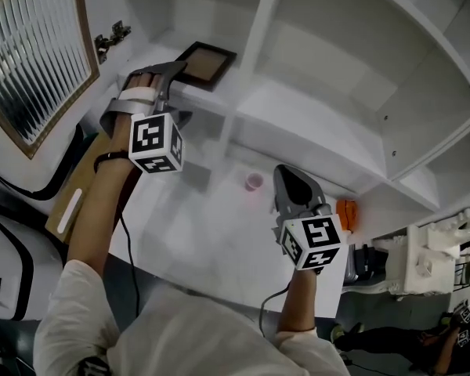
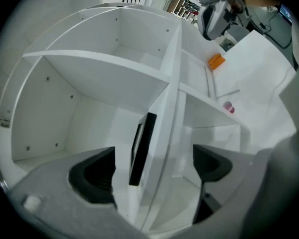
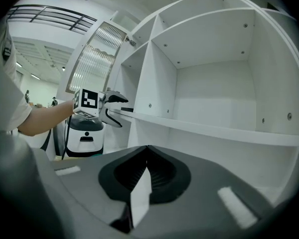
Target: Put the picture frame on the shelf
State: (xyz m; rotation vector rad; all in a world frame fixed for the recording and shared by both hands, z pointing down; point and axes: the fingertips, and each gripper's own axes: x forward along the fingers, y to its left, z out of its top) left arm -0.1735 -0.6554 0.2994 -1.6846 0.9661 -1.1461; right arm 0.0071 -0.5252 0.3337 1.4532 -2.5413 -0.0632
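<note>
The picture frame (image 1: 206,64), dark-rimmed with a brown panel, rests in the left compartment of the white shelf unit (image 1: 321,124), close to its divider. My left gripper (image 1: 175,74) is at the frame's near edge. In the left gripper view the frame (image 2: 142,146) shows edge-on between the two wide-apart fingers (image 2: 92,178). Neither pad presses on it, so the left gripper (image 2: 154,172) is open. My right gripper (image 1: 284,175) hovers over the white table with its jaws together. In its own view the right gripper (image 3: 146,150) is shut and holds nothing.
A small pink cup (image 1: 254,181) and an orange object (image 1: 345,212) sit on the white table (image 1: 219,241) below the shelf. A slatted blind in a wooden frame (image 1: 31,49) hangs at the left. White machinery (image 1: 427,257) stands at the lower right.
</note>
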